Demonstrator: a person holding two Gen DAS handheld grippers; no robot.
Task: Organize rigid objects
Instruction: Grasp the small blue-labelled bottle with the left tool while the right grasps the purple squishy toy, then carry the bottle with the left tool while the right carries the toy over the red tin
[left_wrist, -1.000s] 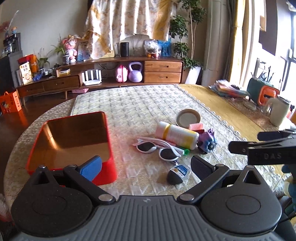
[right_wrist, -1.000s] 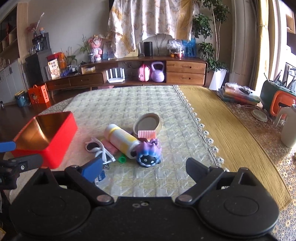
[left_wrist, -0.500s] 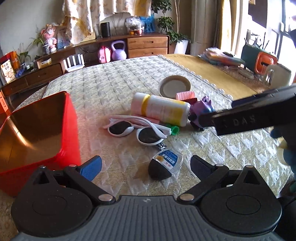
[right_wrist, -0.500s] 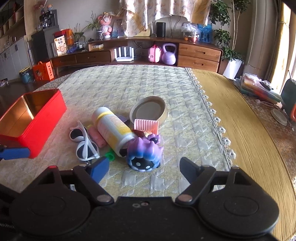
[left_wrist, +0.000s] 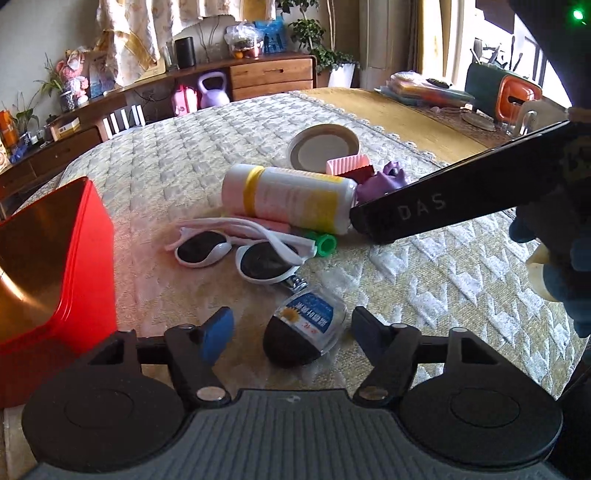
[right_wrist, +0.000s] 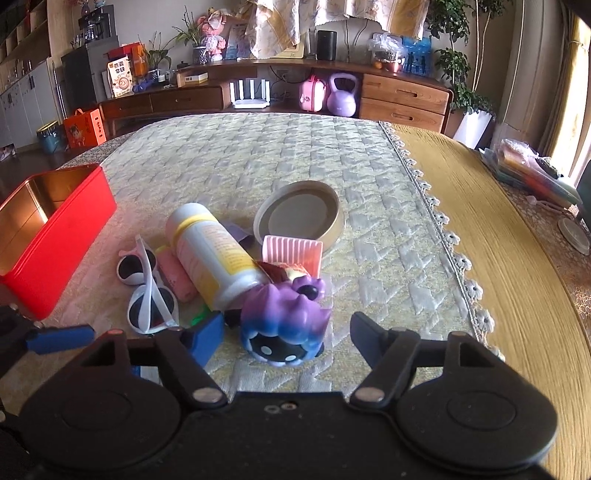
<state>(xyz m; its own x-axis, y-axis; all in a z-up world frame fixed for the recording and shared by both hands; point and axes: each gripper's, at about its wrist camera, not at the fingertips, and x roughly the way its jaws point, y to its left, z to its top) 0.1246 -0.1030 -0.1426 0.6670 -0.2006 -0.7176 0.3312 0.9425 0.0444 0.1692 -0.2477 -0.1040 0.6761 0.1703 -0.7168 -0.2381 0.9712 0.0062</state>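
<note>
Quilted tablecloth (right_wrist: 280, 155) on table; wooden sideboard (right_wrist: 402, 98) behind.

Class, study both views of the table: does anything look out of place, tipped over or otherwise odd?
Yes. The white bottle lies on its side across a jumbled pile, and the sunglasses rest lenses-down, while the red tin beside them holds nothing visible.

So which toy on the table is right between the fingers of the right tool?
The purple and blue toy with the spotted dark bottom. It sits between the closing fingers of the right tool; the sunglasses and bottle lie farther off.
</note>
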